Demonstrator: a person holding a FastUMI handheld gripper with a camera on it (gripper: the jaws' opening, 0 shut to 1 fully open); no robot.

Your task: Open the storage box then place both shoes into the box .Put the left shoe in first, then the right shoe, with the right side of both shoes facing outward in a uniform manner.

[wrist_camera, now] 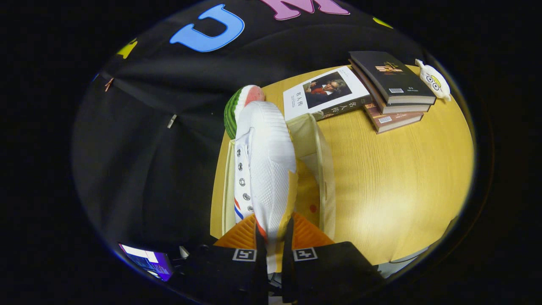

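Gripper view: the fingers (274, 237) at the lower middle of the frame are clamped on a white shoe (264, 169), both pressing its heel end from either side. The shoe is held on edge, sole turned to the right, eyelets and a striped flash on its left face, toe pointing up the frame toward a watermelon-slice toy (237, 108). Below and around it sits the box (324, 178), a pale fabric one, already open, its right wall standing just right of the sole. It rests on the bench (402, 169), close to the bench's left edge.

I can't tell whether the shoe hangs above the box or is already partly inside, nor which shoe of the pair it is.

The risks, as I judge them: the grip is narrow and far back, so the long toe end could swing or twist on release and leave the wrong side facing out. The soft walls could fold in if the sole catches the rim. A push to the left might nudge the box off the bench. The books (381, 91) at the upper right lie well apart and pose no trouble.
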